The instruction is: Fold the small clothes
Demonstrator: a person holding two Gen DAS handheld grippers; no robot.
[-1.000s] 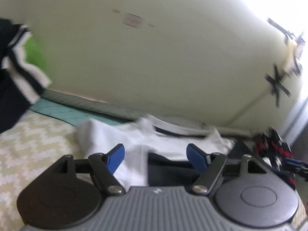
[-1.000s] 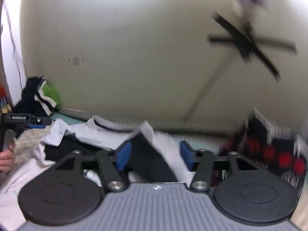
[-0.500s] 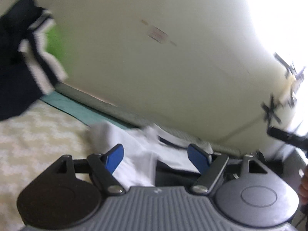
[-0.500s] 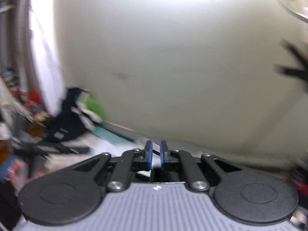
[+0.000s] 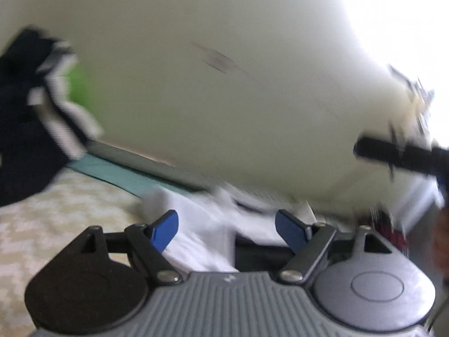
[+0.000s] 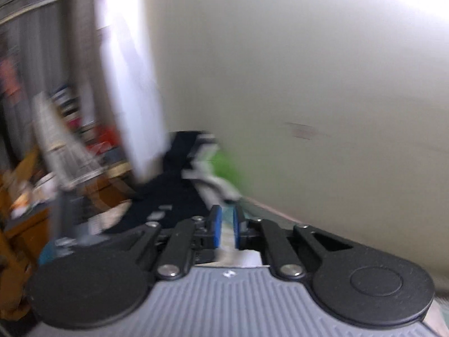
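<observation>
Your left gripper [image 5: 226,228] hangs spread wide over the crumpled white garment [image 5: 202,221] lying on the zigzag-patterned bedspread [image 5: 56,213], while your right gripper [image 6: 225,228] pinches a white fabric fold between its blue pads [image 6: 216,226].

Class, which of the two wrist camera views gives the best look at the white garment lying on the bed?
The left wrist view: the white garment lies crumpled just beyond the open left claw, though blurred. The right wrist view shows only a white sliver behind the nearly closed right claw; whether that is the garment cannot be told.
</observation>
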